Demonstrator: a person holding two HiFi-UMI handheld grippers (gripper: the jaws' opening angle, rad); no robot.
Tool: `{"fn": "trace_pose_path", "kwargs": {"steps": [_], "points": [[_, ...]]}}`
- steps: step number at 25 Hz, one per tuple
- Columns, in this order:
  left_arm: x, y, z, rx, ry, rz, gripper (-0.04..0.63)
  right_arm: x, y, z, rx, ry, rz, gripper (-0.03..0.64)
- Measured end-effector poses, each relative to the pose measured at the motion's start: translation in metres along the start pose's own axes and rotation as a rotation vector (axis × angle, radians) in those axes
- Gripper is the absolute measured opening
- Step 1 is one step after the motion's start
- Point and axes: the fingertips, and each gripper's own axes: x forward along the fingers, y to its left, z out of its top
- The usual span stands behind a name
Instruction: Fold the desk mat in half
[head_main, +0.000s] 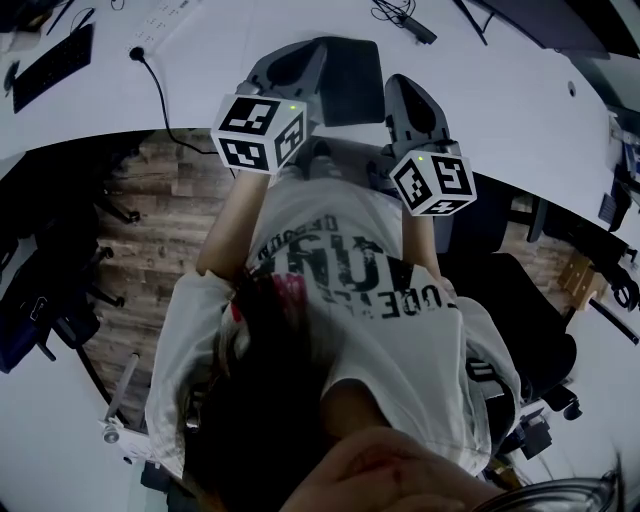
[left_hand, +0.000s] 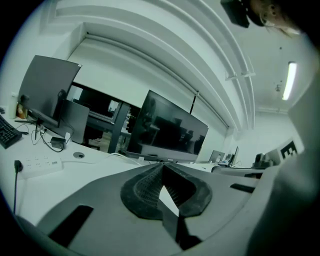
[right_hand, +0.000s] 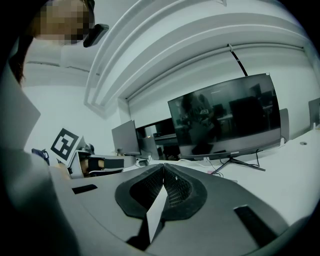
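Note:
In the head view a dark desk mat (head_main: 355, 75) lies on the white desk (head_main: 500, 110), just past its near edge. Both grippers hover over the mat's near part, side by side and pointing away from me. The left gripper (head_main: 318, 48) covers the mat's left side and the right gripper (head_main: 400, 82) its right edge. The left gripper (left_hand: 162, 165) has its jaw tips pressed together. The right gripper (right_hand: 163, 165) is shut the same way. A pale wedge shows in the gap behind each pair of tips. No mat shows in either gripper view.
A keyboard (head_main: 55, 65), a power strip (head_main: 165, 25) and a black cable (head_main: 160, 90) lie on the desk's left part. A large dark monitor (left_hand: 167, 127) (right_hand: 225, 117) stands ahead. An office chair (head_main: 540, 340) is at my right, with wooden floor (head_main: 150, 200) below.

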Motion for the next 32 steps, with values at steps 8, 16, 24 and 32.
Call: {"fn": "trace_pose_path", "kwargs": {"steps": [8, 16, 24, 32], "points": [[-0.025, 0.01, 0.018, 0.03, -0.061, 0.017, 0.0, 0.002, 0.011, 0.009, -0.008, -0.03, -0.016, 0.002], [-0.052, 0.019, 0.03, 0.039, -0.11, 0.041, 0.0, -0.002, 0.02, 0.015, -0.021, -0.05, -0.025, 0.002], [-0.077, 0.022, 0.03, 0.042, -0.133, 0.065, 0.0, -0.011, 0.03, 0.017, -0.035, -0.059, -0.03, 0.002], [-0.095, 0.009, 0.021, 0.035, -0.139, 0.063, 0.0, -0.025, 0.036, 0.019, -0.041, -0.074, -0.03, 0.002]]}}
